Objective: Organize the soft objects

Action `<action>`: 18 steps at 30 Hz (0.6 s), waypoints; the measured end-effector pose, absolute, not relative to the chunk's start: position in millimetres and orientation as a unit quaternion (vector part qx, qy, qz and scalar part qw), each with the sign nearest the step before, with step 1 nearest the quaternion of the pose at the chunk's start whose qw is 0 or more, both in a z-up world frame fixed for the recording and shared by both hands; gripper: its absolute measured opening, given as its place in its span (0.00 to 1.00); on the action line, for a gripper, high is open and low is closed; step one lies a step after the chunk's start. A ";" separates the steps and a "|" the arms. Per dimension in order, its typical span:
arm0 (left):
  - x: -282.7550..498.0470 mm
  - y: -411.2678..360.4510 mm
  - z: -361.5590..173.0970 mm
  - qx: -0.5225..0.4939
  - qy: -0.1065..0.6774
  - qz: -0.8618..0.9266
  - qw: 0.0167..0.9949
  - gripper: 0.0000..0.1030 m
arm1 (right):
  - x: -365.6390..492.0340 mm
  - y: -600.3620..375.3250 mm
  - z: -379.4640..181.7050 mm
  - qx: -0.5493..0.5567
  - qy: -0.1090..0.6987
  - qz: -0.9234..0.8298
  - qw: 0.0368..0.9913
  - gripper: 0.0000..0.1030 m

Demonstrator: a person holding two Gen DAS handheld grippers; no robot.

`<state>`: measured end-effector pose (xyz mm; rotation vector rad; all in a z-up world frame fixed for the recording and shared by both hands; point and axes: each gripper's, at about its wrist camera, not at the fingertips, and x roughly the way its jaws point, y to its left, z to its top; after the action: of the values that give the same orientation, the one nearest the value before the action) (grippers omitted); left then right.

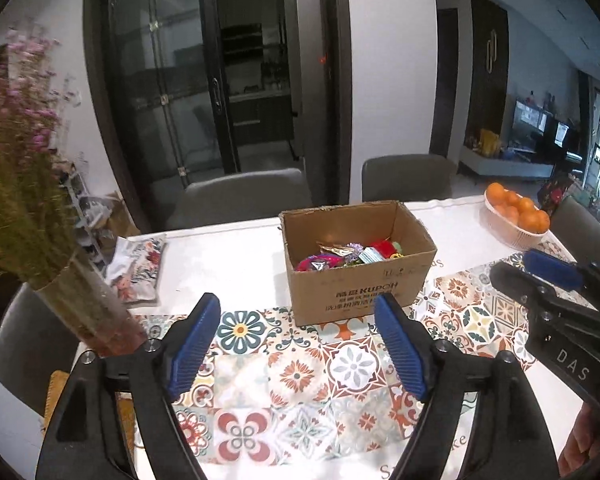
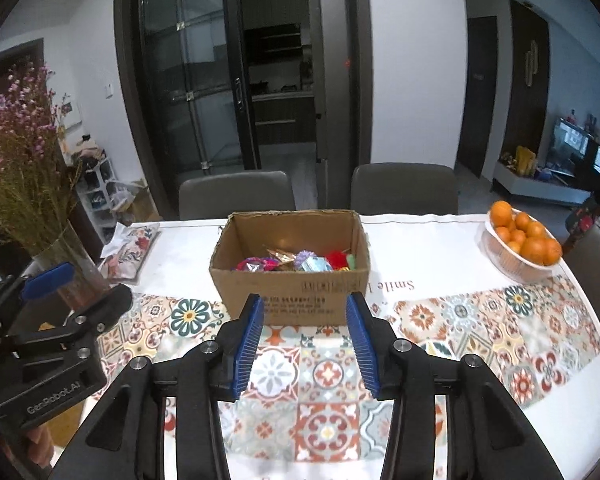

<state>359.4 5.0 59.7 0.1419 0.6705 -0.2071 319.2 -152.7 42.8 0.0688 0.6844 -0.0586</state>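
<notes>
Cardboard box [image 1: 360, 264] sits at twelve o'clock from the left gripper [image 1: 298, 344], small soft things [image 1: 340, 256] heaped inside; its jaws stand wide apart, empty. From the right gripper [image 2: 306, 344], jaws parted on nothing, that box is dead ahead. Sorting looks finished or paused; next likely means finding remaining pieces.

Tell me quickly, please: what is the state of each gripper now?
Left gripper: open, holding nothing.
Right gripper: open, narrower gap, holding nothing.
</notes>
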 end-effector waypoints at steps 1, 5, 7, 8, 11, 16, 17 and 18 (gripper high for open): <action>350.4 7.0 61.9 0.070 0.321 -0.096 0.940 0.79 | 309.8 -151.7 43.8 0.034 0.331 -0.032 0.943 0.46; 317.2 12.4 67.2 0.071 0.304 -0.084 0.946 0.83 | 276.1 -149.3 49.0 0.030 0.312 -0.042 0.949 0.54; 301.6 14.5 68.7 0.066 0.300 -0.079 0.948 0.83 | 261.5 -149.0 53.1 0.026 0.303 -0.043 0.952 0.59; 293.3 15.4 69.7 0.063 0.298 -0.076 0.949 0.83 | 252.0 -149.5 55.1 0.025 0.297 -0.046 0.953 0.63; 267.3 15.9 71.7 0.054 0.293 -0.069 0.952 0.84 | 229.3 -150.7 59.7 0.016 0.288 -0.046 0.956 0.64; 219.6 12.7 73.3 0.043 0.279 -0.056 0.958 0.89 | 191.6 -157.4 62.3 0.017 0.284 -0.038 0.958 0.66; 210.8 11.6 74.2 0.044 0.278 -0.055 0.958 0.90 | 181.1 -159.5 61.9 0.017 0.284 -0.037 0.958 0.66; 202.1 11.2 74.7 0.044 0.275 -0.055 0.959 0.90 | 172.7 -162.0 61.6 0.017 0.284 -0.036 0.958 0.66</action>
<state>202.1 11.2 74.7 0.0885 0.5586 -0.1107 172.7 -162.0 61.6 0.0341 0.5756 -0.0735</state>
